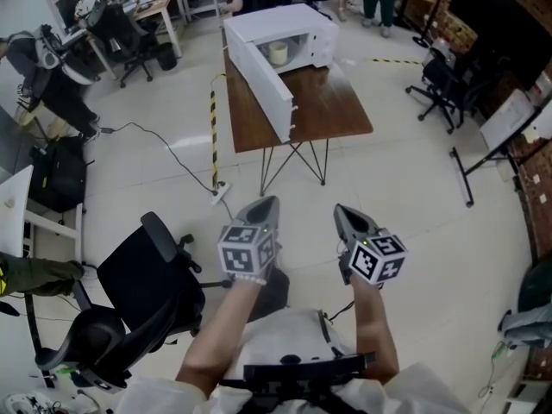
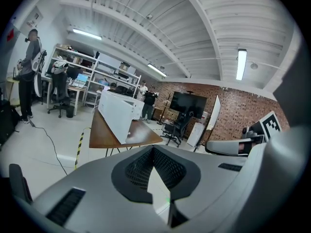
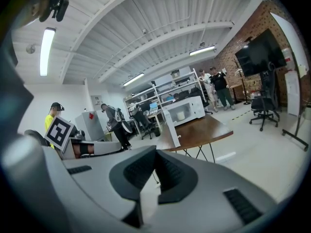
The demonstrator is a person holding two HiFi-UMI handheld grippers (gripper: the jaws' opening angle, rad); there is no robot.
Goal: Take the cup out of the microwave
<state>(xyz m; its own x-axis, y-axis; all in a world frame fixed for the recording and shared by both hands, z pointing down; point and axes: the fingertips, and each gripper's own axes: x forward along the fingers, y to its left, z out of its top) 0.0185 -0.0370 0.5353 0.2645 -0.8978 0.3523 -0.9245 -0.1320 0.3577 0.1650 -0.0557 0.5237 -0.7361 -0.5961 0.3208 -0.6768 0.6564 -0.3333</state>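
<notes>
Standing open, the microwave door (image 2: pixel 116 118) hides the cup (image 1: pixel 278 53) from the left gripper (image 1: pixel 270 201), jaws together like the right gripper's (image 1: pixel 340 208).

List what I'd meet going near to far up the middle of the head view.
Left hand-held gripper and right hand-held gripper side by side → table → open door → microwave, cup inside.

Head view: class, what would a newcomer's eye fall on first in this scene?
The white microwave stands on the far wooden table, its door swung wide open and a pale cup inside. Nearer, the left gripper and right gripper point toward it, both empty, with a black office chair at their left.
</notes>
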